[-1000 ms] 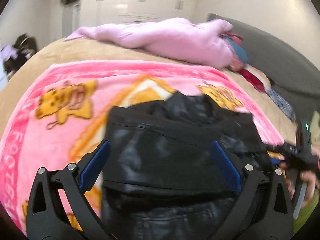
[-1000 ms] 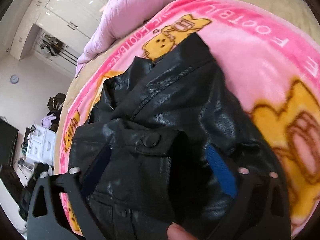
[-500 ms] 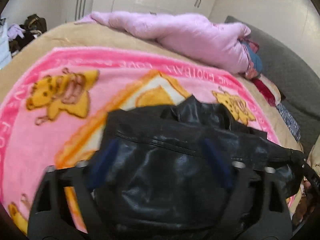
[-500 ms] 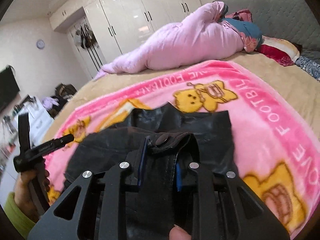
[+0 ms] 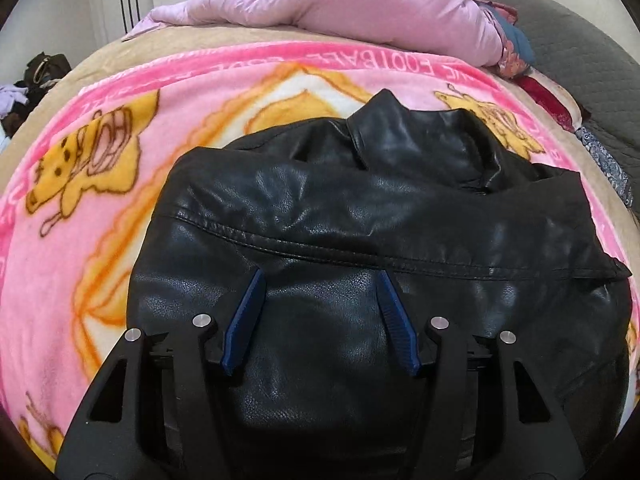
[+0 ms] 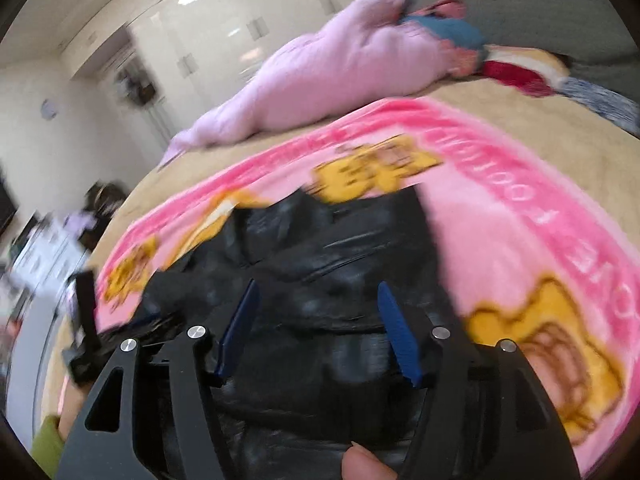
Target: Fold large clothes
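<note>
My left gripper [image 5: 320, 312] is closing and my right gripper [image 6: 318, 320] is opening over the jacket [image 5: 360, 220], neither pinching it, so the slippery fold could flop open.

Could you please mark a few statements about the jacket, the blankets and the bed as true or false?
1. The black leather jacket lies on a pink cartoon blanket. True.
2. The jacket's collar points toward the near edge of the bed. False: it lies at the far side, toward the lilac duvet.
3. The lilac duvet is spread flat under the jacket. False: it lies bunched up beyond the pink blanket, on the tan bedcover.
4. A stitched seam runs across the jacket ahead of the left gripper. True.
5. The pink blanket is plain. False: it bears yellow cartoon animals and lettering.
</note>
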Demonstrator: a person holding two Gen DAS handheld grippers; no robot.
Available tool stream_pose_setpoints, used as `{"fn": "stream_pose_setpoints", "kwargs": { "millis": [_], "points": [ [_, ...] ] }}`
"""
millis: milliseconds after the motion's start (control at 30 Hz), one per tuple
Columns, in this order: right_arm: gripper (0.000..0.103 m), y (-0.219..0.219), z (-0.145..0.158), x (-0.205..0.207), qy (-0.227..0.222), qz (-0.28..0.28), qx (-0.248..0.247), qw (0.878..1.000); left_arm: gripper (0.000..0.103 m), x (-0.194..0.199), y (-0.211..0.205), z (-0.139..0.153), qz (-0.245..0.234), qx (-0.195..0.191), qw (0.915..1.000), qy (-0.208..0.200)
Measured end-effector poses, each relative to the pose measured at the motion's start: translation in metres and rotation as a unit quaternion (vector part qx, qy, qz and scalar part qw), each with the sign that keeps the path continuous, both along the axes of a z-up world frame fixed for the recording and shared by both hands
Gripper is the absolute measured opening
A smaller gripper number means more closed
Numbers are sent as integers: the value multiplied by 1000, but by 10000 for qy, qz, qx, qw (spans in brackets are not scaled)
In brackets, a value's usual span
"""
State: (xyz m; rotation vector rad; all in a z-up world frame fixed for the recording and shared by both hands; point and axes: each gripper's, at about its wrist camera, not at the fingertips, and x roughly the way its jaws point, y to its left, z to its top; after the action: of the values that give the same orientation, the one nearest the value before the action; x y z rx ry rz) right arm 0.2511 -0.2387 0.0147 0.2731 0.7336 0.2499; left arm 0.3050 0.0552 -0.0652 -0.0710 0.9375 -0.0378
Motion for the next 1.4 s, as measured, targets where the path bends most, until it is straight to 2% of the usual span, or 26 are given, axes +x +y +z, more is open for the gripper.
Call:
{"fn": "stream_pose_setpoints", "kwargs": {
  "millis": [100, 200, 267, 300, 400, 533, 633, 767, 867, 933, 1067, 1200, 1267, 1367, 1400],
  "points": [
    [81, 33, -13, 11, 281, 536, -283, 9978, 51, 2, -1, -3, -38, 65, 10000, 15],
    [82, 50, -42, 25, 787, 459, -893, 9918, 51, 2, 3, -5, -57, -22, 10000, -4],
    [82, 47, -65, 33, 1285, 325, -813, 9878, 51, 3, 5, -7, -51, -117, 9999, 16],
    [82, 48, -71, 34, 1312, 280, -807, 9877, 51, 3, 5, -7, -40, -144, 9999, 19],
    [82, 58, -75, 31, 1210, 258, -1172, 9854, 51, 1, 4, -8, -24, -125, 9999, -32],
    [85, 55, -79, 33, 1182, 161, -926, 9885, 51, 1, 6, -9, -51, -183, 9998, -61],
    [85, 59, -78, 30, 1120, 123, -1087, 9877, 51, 2, 4, -9, 1, -149, 9999, -56],
    [85, 45, -61, 11, 788, 45, -732, 9942, 52, -5, 1, -3, -24, -92, 9999, -89],
    [85, 35, -48, -4, 577, 6, -511, 9970, 59, -11, -4, 3, -109, 4, 9999, -90],
    [89, 29, -41, -11, 485, -11, -392, 9981, 67, -16, -9, 7, -204, -24, 9997, -106],
    [92, 23, -27, -22, 405, -23, -304, 9987, 70, -30, -20, 19, -413, -151, 9989, -189],
    [97, 17, -15, -34, 268, -12, -186, 9995, 82, -42, -28, 31, -480, -291, 9978, -340],
    [98, 13, -9, -41, 165, -11, -141, 9998, 84, -48, -32, 38, -522, -356, 9972, -411],
    [98, 9, -4, -46, 104, -67, -143, 9998, 93, -54, -37, 49, -502, -303, 9969, -531],
    [98, 8, -3, -47, 88, -88, -135, 9998, 93, -56, -37, 52, -486, -291, 9968, -568]
  ]
}}
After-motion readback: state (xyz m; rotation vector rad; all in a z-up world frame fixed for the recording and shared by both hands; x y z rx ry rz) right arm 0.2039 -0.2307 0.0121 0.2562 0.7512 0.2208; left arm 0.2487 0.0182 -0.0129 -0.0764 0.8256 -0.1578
